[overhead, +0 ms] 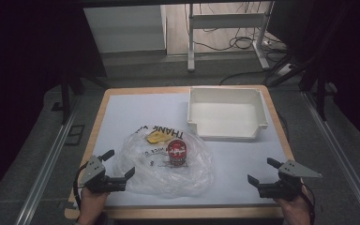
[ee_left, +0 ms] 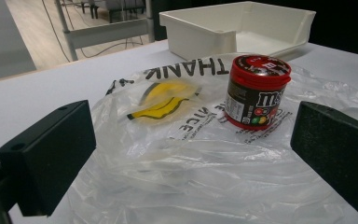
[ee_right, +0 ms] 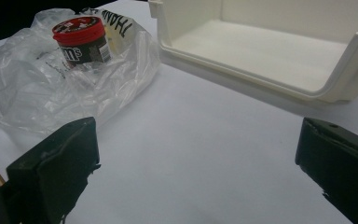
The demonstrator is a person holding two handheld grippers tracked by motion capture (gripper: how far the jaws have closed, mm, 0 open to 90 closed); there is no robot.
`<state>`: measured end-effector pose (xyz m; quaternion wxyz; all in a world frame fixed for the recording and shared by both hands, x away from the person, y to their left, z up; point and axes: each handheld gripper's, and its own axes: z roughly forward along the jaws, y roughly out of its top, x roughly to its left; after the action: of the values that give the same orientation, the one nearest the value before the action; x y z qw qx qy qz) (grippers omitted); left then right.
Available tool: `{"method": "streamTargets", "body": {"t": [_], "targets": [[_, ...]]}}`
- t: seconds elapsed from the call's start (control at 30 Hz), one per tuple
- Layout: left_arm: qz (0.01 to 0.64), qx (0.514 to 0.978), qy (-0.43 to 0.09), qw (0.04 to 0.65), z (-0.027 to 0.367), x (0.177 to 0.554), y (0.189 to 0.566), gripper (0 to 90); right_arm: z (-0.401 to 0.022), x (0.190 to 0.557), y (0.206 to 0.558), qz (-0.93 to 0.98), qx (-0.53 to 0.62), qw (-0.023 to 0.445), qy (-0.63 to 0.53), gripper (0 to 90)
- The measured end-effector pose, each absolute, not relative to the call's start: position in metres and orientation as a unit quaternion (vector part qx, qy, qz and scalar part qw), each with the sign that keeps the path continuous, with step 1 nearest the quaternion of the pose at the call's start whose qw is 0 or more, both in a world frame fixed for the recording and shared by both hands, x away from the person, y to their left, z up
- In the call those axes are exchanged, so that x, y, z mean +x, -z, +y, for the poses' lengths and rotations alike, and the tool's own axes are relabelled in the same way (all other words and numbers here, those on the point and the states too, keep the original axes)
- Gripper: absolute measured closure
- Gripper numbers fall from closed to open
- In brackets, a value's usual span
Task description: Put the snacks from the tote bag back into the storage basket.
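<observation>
A clear plastic bag (overhead: 161, 164) printed with black letters and a yellow smiley lies crumpled on the white table top. On the bag stands a red-lidded M&M's jar (overhead: 177, 152), upright; it also shows in the left gripper view as the jar (ee_left: 256, 91) and in the right gripper view as the jar (ee_right: 80, 41). My left gripper (overhead: 119, 165) is open at the bag's (ee_left: 191, 158) left edge, with the plastic lying between its jaws. My right gripper (overhead: 262, 172) is open over bare table to the right of the bag (ee_right: 51, 79), holding nothing.
An empty white bin (overhead: 227, 114) with a low front wall stands at the back right of the table; the same bin (ee_right: 279, 51) lies ahead of the right gripper. The wooden table edge (overhead: 178, 213) runs along the front. Beyond the table are a metal frame and cables on the floor.
</observation>
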<state>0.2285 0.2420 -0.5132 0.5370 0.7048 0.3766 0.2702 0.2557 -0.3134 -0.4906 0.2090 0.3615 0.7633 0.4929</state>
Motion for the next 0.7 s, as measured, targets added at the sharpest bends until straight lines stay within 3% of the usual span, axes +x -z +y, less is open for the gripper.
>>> {"method": "streamTargets", "body": {"t": [0.7], "targets": [[0.386,0.704,-0.253,0.54,0.243,0.229,0.513,0.8,-0.296,0.258,0.484,0.776,0.324,0.219,-0.496,0.0]]}}
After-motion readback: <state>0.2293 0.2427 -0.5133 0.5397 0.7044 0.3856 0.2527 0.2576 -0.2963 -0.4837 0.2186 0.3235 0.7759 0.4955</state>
